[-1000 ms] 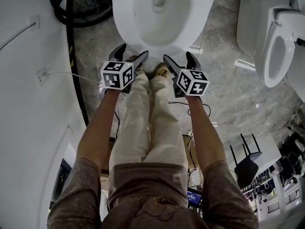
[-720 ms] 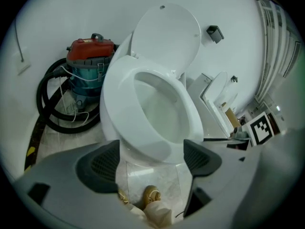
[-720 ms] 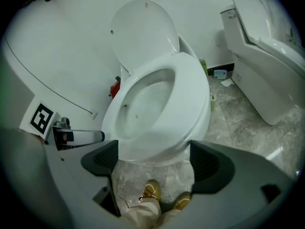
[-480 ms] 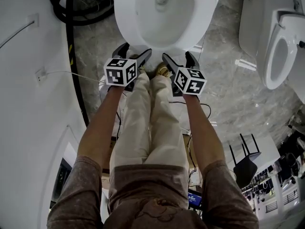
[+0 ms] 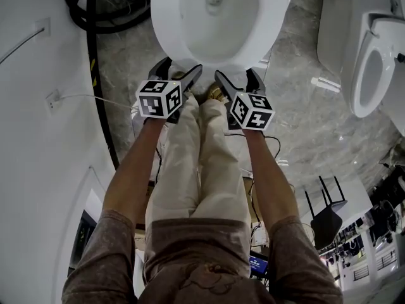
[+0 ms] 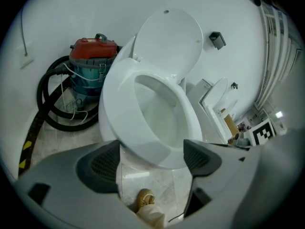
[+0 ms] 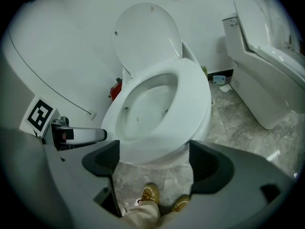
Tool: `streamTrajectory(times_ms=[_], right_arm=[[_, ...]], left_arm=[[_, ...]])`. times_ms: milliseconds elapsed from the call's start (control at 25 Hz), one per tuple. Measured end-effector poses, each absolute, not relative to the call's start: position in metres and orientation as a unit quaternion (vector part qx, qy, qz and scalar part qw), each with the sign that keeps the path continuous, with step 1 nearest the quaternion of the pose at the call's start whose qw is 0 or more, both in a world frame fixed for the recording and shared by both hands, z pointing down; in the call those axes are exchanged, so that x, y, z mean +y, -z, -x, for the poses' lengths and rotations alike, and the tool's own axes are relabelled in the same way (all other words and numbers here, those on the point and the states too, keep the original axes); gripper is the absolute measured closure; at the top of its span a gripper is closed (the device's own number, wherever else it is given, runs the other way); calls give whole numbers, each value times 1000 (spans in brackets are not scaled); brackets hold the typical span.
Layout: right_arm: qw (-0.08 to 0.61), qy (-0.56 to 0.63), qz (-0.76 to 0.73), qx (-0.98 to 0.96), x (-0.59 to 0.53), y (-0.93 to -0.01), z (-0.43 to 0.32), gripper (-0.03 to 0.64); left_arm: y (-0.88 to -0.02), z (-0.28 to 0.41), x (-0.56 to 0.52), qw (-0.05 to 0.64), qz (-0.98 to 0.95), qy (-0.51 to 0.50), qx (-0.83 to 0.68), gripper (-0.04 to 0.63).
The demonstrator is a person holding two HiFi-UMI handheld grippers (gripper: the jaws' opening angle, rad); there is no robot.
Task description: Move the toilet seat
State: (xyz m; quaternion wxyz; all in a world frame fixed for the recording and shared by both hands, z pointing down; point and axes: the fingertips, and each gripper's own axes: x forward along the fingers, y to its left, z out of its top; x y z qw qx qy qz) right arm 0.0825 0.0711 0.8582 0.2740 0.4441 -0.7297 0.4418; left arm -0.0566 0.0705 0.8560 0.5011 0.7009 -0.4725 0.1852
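- Left gripper [image 5: 179, 70] is hovering at the bowl's [image 5: 212, 14] front, fingers apart, empty.
- Right gripper [image 5: 235, 76] is hovering alongside, fingers also apart.
- Toilet seat [image 5: 166, 27] is lying flat on the bowl, lid [image 6: 167, 44] raised.

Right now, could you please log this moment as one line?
left gripper: open, empty | right gripper: open, empty | seat: down, not gripped | lid: up
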Motion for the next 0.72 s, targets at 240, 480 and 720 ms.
streamTrajectory(times_ms=[240,480,720], right_arm=[[259,-434,-456,-733,70,-842,-85,178],[244,-425,-461,-740,68,-816,-85,178],[219,-416,-477,-743,63,-774,-88,187]], left_arm=[[-839,57,71,497,-707,-171,-473,183],[-813,57,70,487,-716,-159,-475,183],[-771,56,66,477,-725,-143,-476,183]])
